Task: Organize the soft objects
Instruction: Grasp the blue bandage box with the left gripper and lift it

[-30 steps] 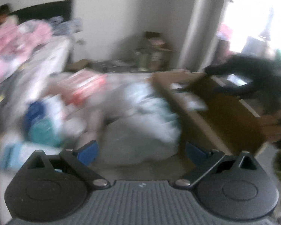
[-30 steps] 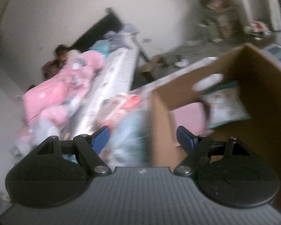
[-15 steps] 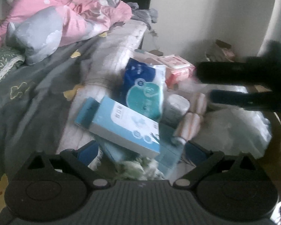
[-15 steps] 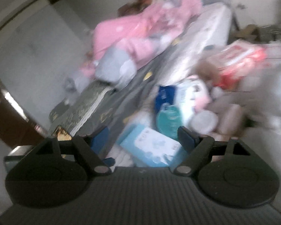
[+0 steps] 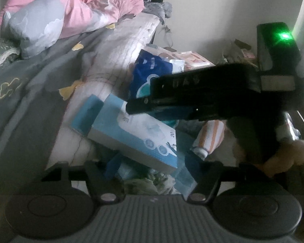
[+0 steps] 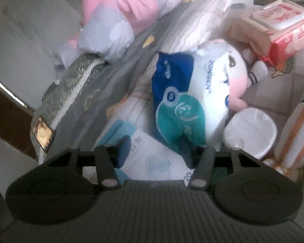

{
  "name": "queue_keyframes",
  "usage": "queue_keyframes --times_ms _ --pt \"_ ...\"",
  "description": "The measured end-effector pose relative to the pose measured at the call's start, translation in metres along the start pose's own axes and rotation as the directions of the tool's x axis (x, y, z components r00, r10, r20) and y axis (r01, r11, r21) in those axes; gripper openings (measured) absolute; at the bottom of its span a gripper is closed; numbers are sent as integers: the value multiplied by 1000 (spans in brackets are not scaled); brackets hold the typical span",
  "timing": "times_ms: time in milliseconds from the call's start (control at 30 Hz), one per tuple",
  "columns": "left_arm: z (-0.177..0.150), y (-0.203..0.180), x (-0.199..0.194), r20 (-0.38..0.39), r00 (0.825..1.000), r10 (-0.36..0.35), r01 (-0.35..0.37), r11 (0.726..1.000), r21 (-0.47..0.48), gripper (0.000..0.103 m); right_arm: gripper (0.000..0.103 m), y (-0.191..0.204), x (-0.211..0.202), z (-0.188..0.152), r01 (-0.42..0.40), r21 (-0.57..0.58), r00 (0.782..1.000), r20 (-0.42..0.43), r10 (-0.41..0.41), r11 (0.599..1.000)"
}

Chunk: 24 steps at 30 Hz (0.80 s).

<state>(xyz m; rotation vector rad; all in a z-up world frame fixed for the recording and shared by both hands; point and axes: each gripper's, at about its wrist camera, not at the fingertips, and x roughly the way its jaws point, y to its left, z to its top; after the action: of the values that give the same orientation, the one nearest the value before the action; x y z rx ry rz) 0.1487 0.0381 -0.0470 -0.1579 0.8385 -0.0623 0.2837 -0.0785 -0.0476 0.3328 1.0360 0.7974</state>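
**Two open grippers over a heap of soft goods beside a bed**

The left gripper [image 5: 152, 172] has its fingers spread apart and holds nothing. Straight ahead of it, between the fingers and just beyond, lies a light blue tissue box [image 5: 131, 135], tilted on the pile. Past the box stands a blue and teal tissue pack [image 5: 146, 70]. Ahead and to the right lies a rolled orange-striped towel [image 5: 210, 137]. The right gripper crosses this view ahead and to the right as a dark body with a green light.

The right gripper [image 6: 154, 147] is also released, fingers wide, nothing between them. The light blue tissue box [image 6: 152, 158] sits right at its fingertips; whether they touch it cannot be told. Directly ahead the blue and teal tissue pack [image 6: 178, 93] leans against the bed. To its right rests a white plush toy [image 6: 237, 75] with pink cheeks, then a round white pad pack [image 6: 251, 129], and the striped towel [image 6: 295, 133] at far right. A red and white wipes pack [image 6: 277, 26] lies farther ahead to the right. A pink blanket [image 6: 131, 2] covers the bed [image 6: 95, 93] ahead to the left.
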Motion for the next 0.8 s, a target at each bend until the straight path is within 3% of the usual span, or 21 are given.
queue_keyframes --times_ms 167,333,467,800 --pt "-2 5 -5 -5 1000 3 -3 1000 -4 68 51 3 -3 -8 7 -2 999 -42 -7 1000" --pt "-5 9 -11 -14 1000 -4 4 1000 14 69 52 2 -16 -21 -39 24 994 -106 42 999" --pt "-3 10 -6 -33 999 8 -8 1000 18 69 53 -3 -17 -24 -21 30 995 -94 24 999" --pt "-1 2 6 -62 997 38 -36 999 27 64 51 -5 -14 -25 -72 70 994 -77 77 995"
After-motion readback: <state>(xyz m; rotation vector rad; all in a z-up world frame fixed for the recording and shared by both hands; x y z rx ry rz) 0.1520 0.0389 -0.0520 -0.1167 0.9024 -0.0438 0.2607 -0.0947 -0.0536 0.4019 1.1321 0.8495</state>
